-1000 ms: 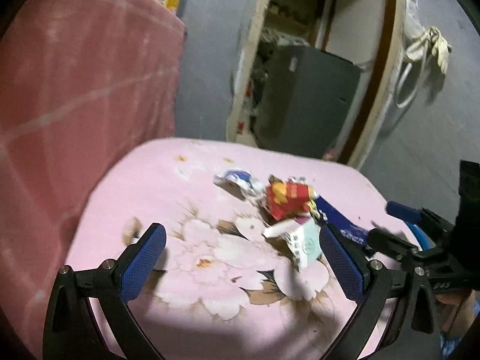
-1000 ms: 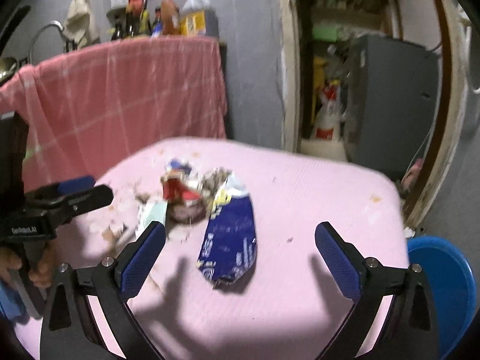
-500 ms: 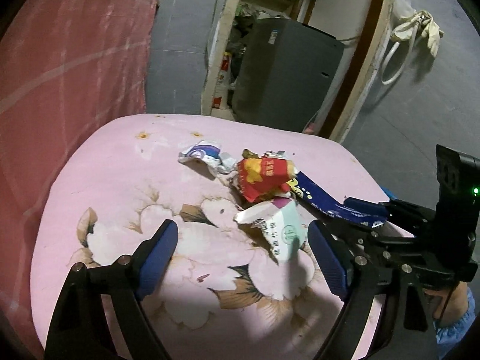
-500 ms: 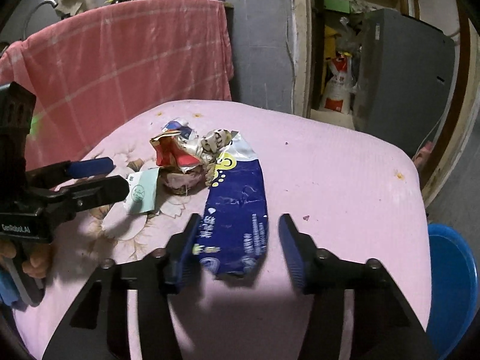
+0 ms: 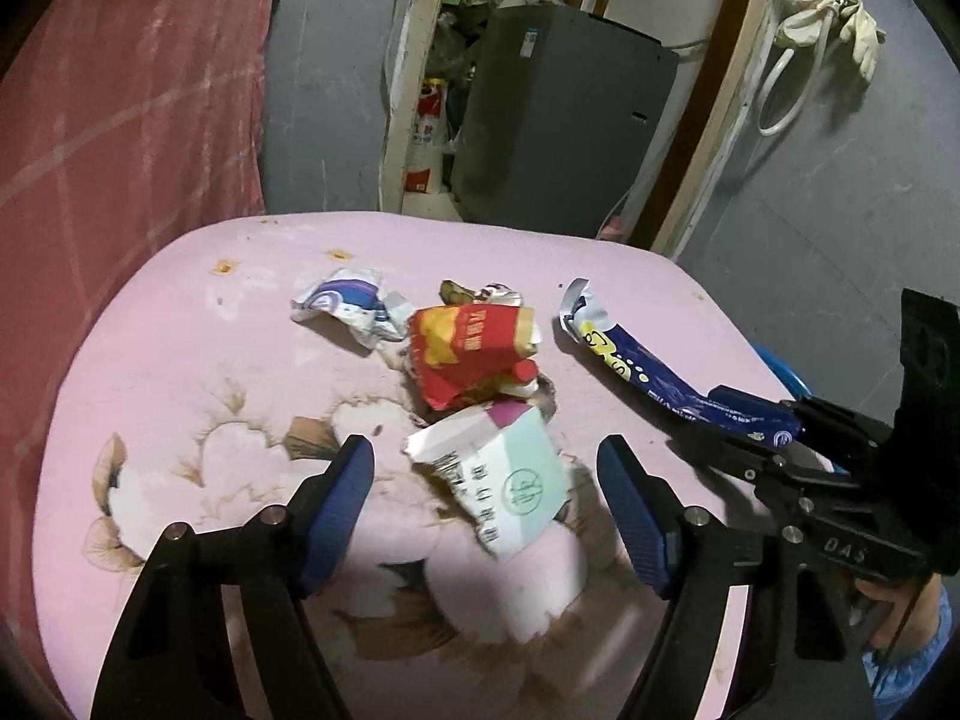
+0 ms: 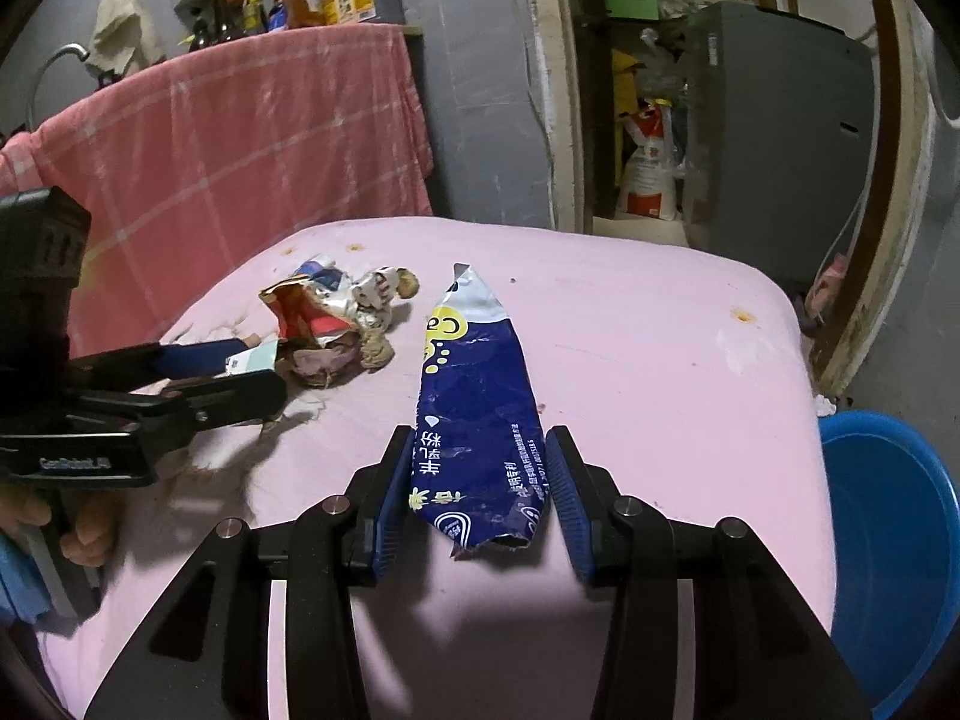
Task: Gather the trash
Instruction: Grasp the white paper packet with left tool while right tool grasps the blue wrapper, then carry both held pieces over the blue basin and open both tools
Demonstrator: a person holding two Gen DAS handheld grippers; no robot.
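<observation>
Where the trash lies: we see it scattered on the pink cloth point(image 5: 180, 360), none of it binned yet.
Right gripper point(image 6: 480, 438): jaws have just been closing and now clamp the blue wrapper point(image 6: 474, 396) by its near end, likely to carry it to the blue tub point(image 6: 888, 510).
Left gripper point(image 5: 483, 450): jaws, just closing, stand apart astride the white-and-green carton point(image 5: 504, 474), pads not touching, so we can pinch it next.
Writing: yellow "Ca" on the wrapper; Chinese print and a round green seal on the carton.

Glossy blue wrapper point(image 6: 477, 414) on matt pink cloth point(image 6: 648, 360).
</observation>
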